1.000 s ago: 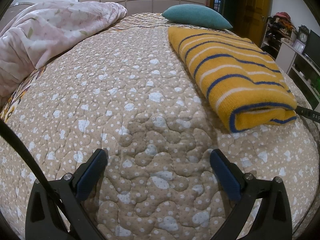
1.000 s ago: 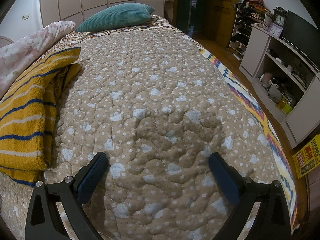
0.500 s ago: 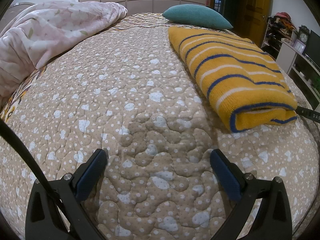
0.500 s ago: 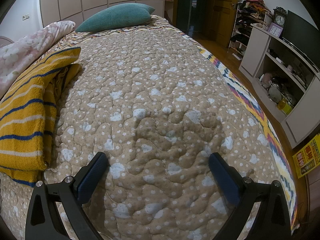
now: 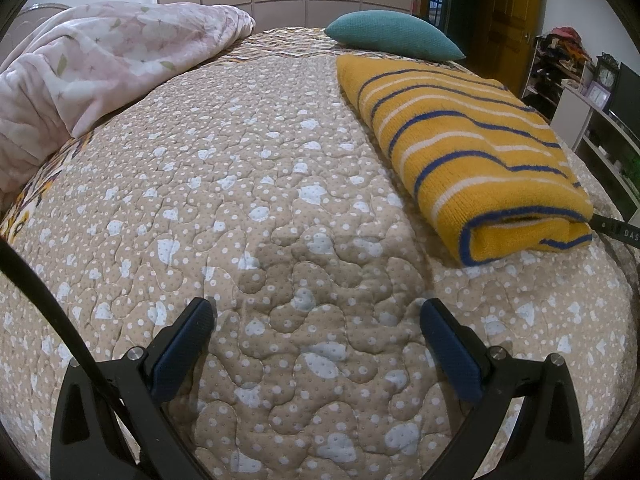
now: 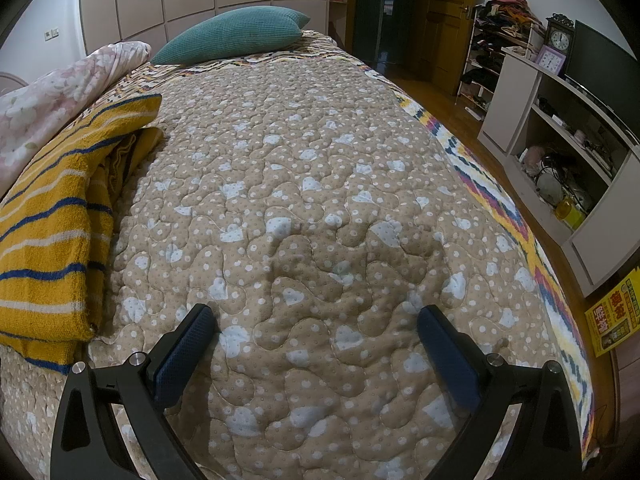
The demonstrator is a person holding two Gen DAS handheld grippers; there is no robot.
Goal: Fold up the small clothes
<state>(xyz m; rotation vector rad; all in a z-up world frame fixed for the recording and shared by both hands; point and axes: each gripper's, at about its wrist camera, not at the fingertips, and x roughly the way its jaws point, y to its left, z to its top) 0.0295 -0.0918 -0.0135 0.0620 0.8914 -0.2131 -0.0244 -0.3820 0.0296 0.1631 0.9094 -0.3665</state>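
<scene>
A folded yellow sweater with blue and white stripes (image 5: 460, 144) lies on the beige quilted bedspread (image 5: 240, 200), to the right in the left wrist view. It also shows at the left edge of the right wrist view (image 6: 52, 232). My left gripper (image 5: 316, 332) is open and empty, low over the quilt, left of the sweater's near end. My right gripper (image 6: 316, 332) is open and empty over the bare quilt (image 6: 320, 200), to the right of the sweater.
A pink floral blanket (image 5: 92, 72) is bunched at the far left. A teal pillow (image 5: 392, 40) lies at the head of the bed. The bed's right edge (image 6: 540, 264) drops to the floor beside white shelves (image 6: 560, 152). A black cable (image 5: 44, 312) crosses the left wrist view.
</scene>
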